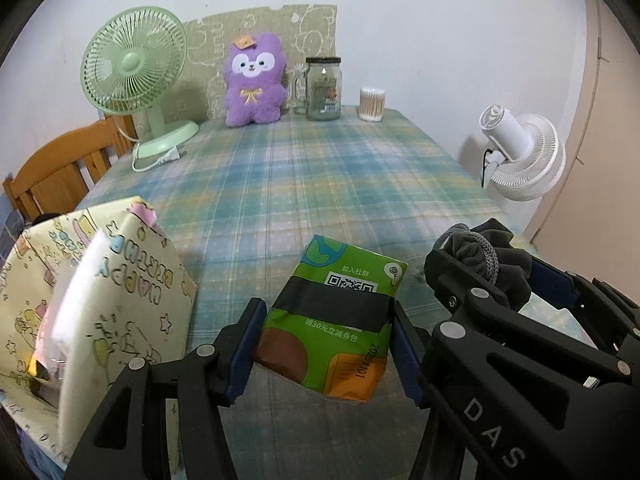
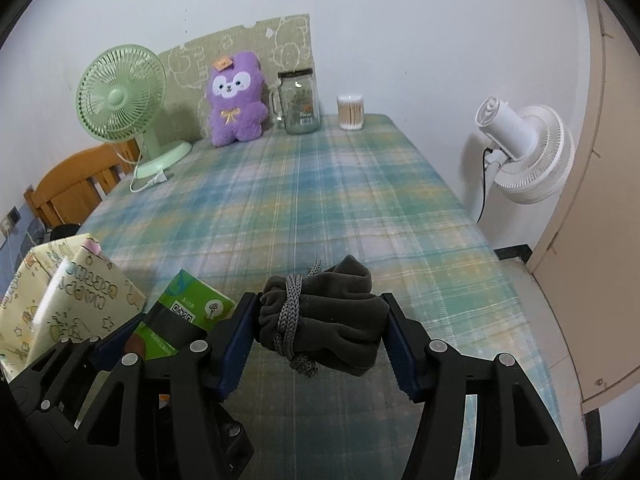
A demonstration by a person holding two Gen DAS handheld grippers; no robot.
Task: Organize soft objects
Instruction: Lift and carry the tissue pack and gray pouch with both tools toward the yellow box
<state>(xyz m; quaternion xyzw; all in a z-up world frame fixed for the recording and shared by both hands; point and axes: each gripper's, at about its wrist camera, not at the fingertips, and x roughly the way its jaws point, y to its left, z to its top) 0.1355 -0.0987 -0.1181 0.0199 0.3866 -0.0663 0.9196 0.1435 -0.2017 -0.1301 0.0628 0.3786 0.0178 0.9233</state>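
Two handheld grippers hover side by side over the near end of a plaid tablecloth (image 2: 328, 200). The left gripper (image 1: 326, 338) is clenched on a green tissue pack (image 1: 336, 320); the right gripper (image 2: 320, 334) is clenched on a dark grey cloth bundle (image 2: 336, 320) tied with cord. A yellow patterned gift bag (image 1: 120, 292) stands just left of the tissue pack. At the far end sit a green desk fan (image 1: 134, 64), a purple plush toy (image 1: 254, 80), a glass jar (image 1: 323, 90) and a tub of cotton swabs (image 1: 371, 104). A white fan (image 2: 524, 148) stands beyond the table's right edge.
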